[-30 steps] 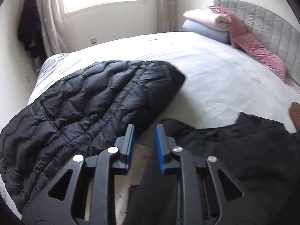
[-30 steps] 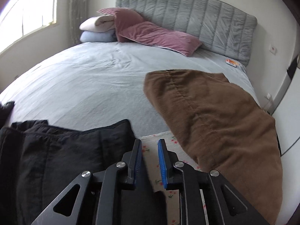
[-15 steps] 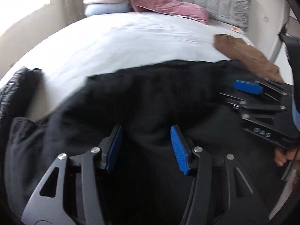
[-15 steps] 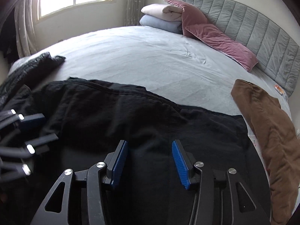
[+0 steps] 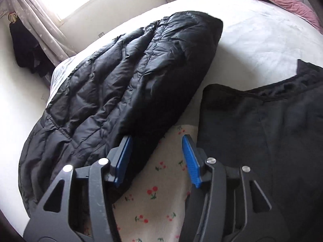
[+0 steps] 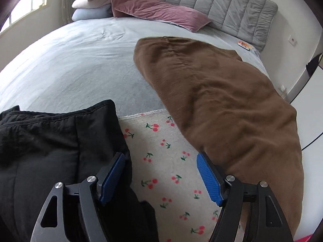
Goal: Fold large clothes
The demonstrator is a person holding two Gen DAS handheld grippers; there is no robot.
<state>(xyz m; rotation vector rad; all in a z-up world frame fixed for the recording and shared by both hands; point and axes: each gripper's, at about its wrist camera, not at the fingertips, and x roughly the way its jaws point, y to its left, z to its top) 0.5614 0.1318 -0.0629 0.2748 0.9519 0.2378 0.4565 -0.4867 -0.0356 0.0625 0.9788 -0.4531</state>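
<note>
Black garment [image 6: 50,151] folded at the bed's near edge, both grippers empty
Left gripper [image 5: 156,159] parted, nothing between the pads; right gripper [image 6: 160,175] jaws just opened wide over cherry-print cloth [image 6: 167,161]; next grab: pinch one fold edge squarely, clear of brown garment [image 6: 222,100] and puffer jacket [image 5: 121,84].

Bed [image 6: 76,68]: puffer jacket [image 5: 125,92], black garment [image 6: 40,141], brown garment [image 6: 222,100], pillows [image 6: 161,10].
</note>
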